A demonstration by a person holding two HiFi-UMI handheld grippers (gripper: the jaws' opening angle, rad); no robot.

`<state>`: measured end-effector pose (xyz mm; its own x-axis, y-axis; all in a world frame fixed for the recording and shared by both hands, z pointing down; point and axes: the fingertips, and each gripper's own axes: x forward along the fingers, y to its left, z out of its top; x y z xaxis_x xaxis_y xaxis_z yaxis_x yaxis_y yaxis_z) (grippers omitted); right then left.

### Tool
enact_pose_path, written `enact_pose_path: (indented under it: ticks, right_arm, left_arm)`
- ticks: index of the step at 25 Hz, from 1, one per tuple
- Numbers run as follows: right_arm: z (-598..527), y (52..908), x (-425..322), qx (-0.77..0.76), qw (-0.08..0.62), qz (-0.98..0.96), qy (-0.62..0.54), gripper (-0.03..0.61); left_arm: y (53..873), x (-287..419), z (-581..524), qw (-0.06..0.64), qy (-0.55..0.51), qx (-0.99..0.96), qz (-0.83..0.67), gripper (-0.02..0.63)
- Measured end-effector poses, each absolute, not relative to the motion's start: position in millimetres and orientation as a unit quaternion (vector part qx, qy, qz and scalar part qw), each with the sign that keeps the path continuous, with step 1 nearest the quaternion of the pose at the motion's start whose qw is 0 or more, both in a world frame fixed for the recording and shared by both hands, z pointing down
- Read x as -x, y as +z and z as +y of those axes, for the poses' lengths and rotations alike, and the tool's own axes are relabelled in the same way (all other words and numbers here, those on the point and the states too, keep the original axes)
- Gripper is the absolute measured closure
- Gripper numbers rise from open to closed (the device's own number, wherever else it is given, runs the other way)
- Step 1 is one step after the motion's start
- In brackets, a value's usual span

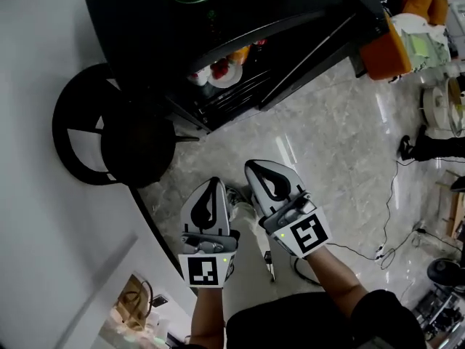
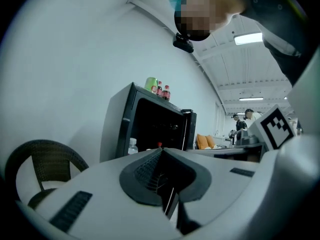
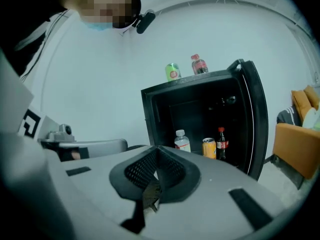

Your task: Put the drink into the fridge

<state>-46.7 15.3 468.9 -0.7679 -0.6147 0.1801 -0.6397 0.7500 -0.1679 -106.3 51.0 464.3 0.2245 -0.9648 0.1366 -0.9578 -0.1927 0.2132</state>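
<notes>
left gripper (image 1: 213, 183) and right gripper (image 1: 256, 167) are side by side above the marble floor (image 1: 334, 144), each with jaws pressed together and empty. the black fridge (image 3: 150, 115) stands open. on its shelf are a water bottle (image 3: 182, 141), an orange can (image 3: 209, 148) and a cola bottle (image 3: 222, 143). a green can (image 3: 172, 71) sits on its top.

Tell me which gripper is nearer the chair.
Left. The left gripper is just right of the chair in the head view; the right gripper lies farther right, beyond the left one.
</notes>
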Motion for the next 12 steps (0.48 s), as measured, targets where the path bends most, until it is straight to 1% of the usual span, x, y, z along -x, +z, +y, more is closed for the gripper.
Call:
enact_pose_path:
  ticks: [4,8,12]
  right_arm:
    - [20,436,48,-0.331,0.045,-0.935,0.119,0.565]
    - [13,393,57,-0.331,0.024,-0.939,0.087,0.565]
    - [10,349,66,-0.337,0.005,-0.939,0.076,0.565]
  left_arm:
    - [424,116,47,0.098,-0.010,-0.779,-0.619,0.604]
    - [380,128,41,0.053,-0.031,-0.784,-0.618,0.604]
    - [345,132,44,0.048,-0.051,-0.779,-0.623,0.604]
